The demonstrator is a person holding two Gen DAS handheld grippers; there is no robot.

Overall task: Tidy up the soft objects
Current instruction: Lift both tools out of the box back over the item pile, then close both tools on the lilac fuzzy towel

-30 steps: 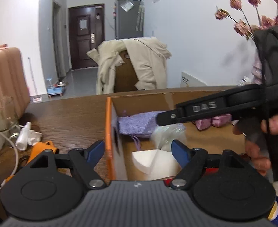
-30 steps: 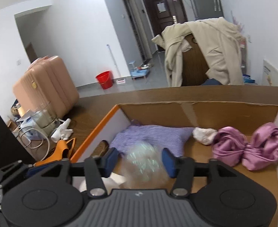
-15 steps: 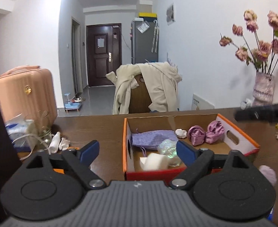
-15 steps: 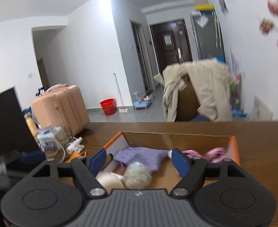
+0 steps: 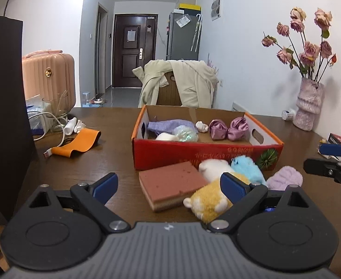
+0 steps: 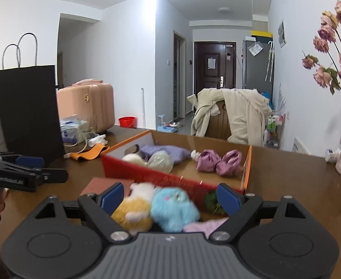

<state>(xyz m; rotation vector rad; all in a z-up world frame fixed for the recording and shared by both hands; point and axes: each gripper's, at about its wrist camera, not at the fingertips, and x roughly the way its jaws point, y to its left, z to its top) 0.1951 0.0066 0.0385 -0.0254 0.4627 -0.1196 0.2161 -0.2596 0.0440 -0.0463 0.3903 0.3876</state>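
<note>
A: Right gripper [image 6: 170, 195] has just been opening and its jaws stand wide apart, clamped on nothing. The yellow plush [image 6: 131, 214] and blue plush [image 6: 173, 207] sit in the gap between the blue pads, untouched as far as I can tell.

B: Left side?

A: Left gripper [image 5: 169, 186] has also just been opening, also wide and empty. Straight ahead of it is the pink sponge block [image 5: 170, 186], flat on the tabletop [image 5: 82, 162], long axis running roughly left-right and a bit skewed. Its right pad overlaps the yellow plush [image 5: 207, 203] in that view.

B: So who takes what?

A: My read: right is nearer the plush cluster, yellow, blue, white plush [image 5: 213, 166] and the lilac fluffy piece [image 5: 284, 177] off to its right. Left is nearer the sponge.

B: And the target?

A: The red cardboard box [image 5: 205, 153] just behind the pile, touching or nearly touching it. It already holds a lilac knit pouch [image 5: 170, 125], a clear crinkly ball [image 5: 185, 134] and a purple satin bow [image 5: 228, 129]. Any carry goes forward and up over the near wall.
</note>
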